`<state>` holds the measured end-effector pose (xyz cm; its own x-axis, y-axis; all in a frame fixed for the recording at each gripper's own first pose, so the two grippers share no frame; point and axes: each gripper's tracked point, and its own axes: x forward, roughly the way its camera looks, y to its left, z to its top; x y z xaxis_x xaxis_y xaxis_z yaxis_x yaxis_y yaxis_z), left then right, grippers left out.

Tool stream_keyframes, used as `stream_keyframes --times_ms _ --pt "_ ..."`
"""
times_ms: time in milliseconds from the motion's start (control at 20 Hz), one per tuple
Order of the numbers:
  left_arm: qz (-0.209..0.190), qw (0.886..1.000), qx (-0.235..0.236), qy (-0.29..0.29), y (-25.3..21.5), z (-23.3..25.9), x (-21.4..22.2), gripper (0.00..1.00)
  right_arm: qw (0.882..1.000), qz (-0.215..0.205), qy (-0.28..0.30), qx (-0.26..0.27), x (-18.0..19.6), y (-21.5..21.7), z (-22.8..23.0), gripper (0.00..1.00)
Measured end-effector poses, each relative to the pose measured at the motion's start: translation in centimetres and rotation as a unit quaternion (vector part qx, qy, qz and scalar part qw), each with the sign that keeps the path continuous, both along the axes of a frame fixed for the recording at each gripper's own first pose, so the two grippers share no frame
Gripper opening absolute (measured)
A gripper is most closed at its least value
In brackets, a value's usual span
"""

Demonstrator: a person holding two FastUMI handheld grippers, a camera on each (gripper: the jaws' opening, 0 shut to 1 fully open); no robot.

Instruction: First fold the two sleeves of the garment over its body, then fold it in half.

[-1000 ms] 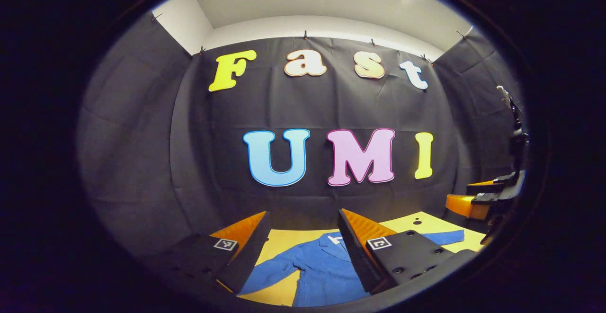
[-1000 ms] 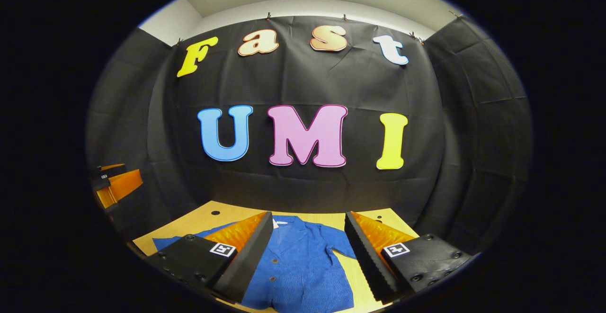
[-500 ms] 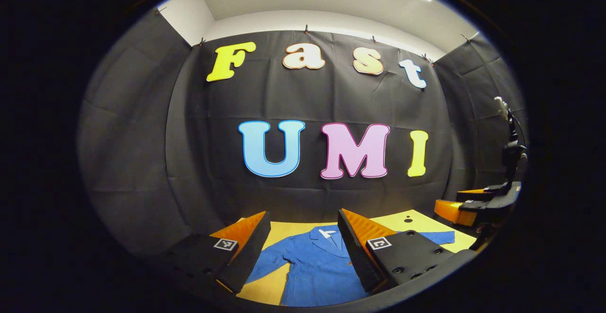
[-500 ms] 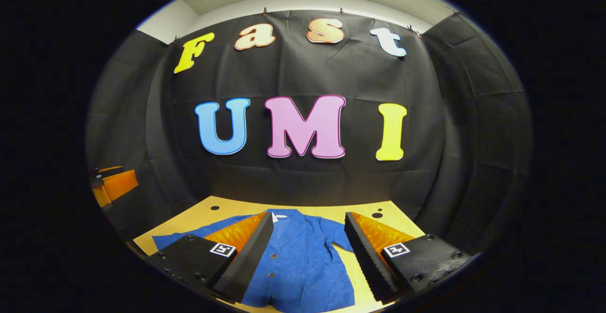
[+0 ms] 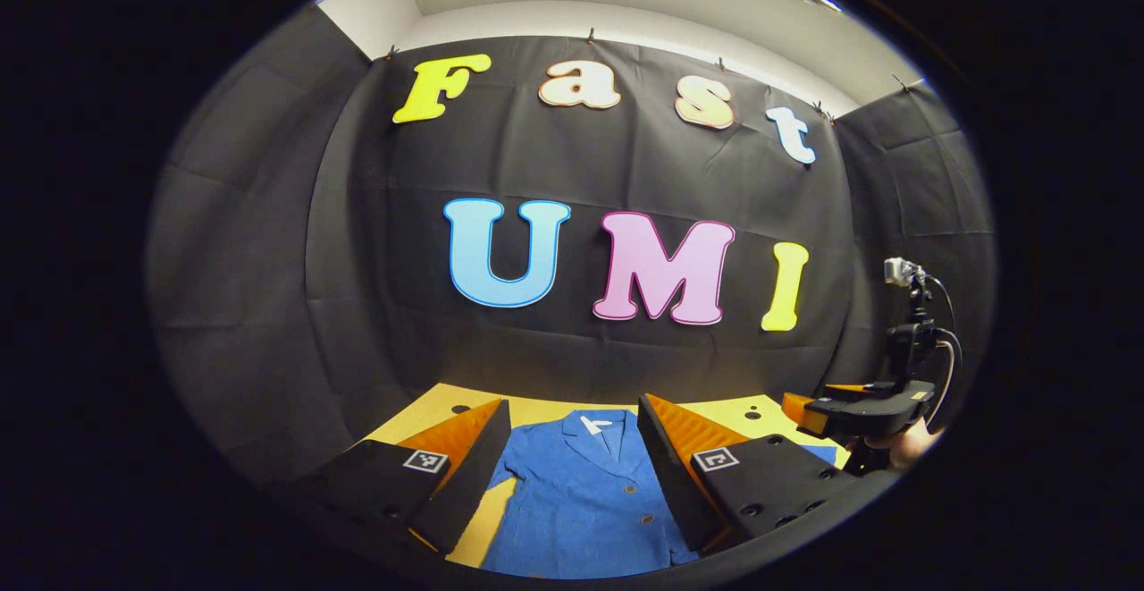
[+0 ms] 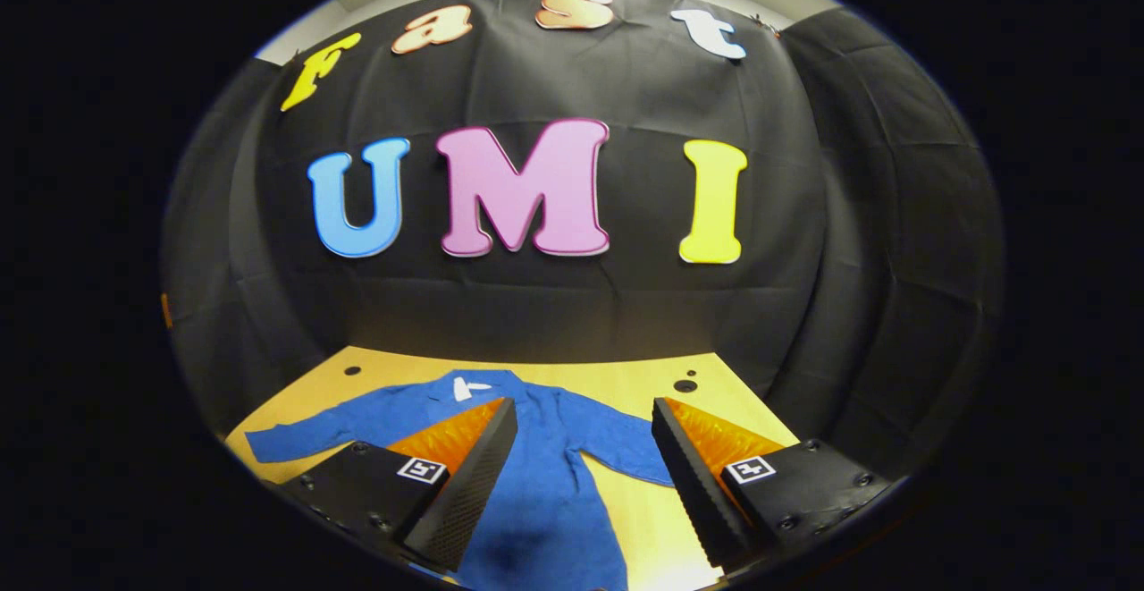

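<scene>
On yellow worktop (image 6: 643,376), blue button-front jacket (image 6: 545,484) spread flat, collar toward booth wall, both sleeves out to the sides, nothing folded over the body. Left hand-held gripper (image 5: 572,412) above jacket's body, jaws wide, gripping nothing, blue cloth visible in the gap. Right hand-held gripper (image 6: 585,412) likewise wide apart and unloaded, above jacket's midline, one sleeve stretching past its left finger. Right hand-held gripper also at right edge of left gripper view (image 5: 862,412), hand (image 5: 907,445) beneath it, above worktop's edge.
</scene>
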<state>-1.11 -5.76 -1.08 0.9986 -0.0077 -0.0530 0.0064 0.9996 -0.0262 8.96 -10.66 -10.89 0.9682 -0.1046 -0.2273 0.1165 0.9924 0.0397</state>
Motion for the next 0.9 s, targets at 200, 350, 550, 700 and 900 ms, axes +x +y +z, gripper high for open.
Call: stream_keyframes --times_ms 200,350,550,700,900 --pt "0.002 1.000 0.002 0.012 -2.1 -0.5 0.9 0.82 0.998 -0.016 0.052 -0.025 2.3 -5.4 -5.7 0.97" --pt "0.007 1.000 0.003 0.027 -4.0 -1.2 1.9 0.82 0.993 -0.038 0.106 -0.022 3.3 -9.4 -10.3 0.97" --pt "0.006 0.999 -0.007 0.047 -6.9 -2.2 3.6 0.82 0.979 -0.098 0.180 0.001 3.3 -16.3 -16.7 0.98" --pt "0.002 0.998 -0.013 0.060 -9.0 -3.0 4.7 0.82 0.957 -0.171 0.231 0.044 2.0 -21.6 -20.5 0.99" --pt "-0.006 0.997 -0.014 0.076 -11.5 -3.3 6.4 0.82 0.927 -0.229 0.286 0.084 -0.5 -25.9 -24.5 0.99"
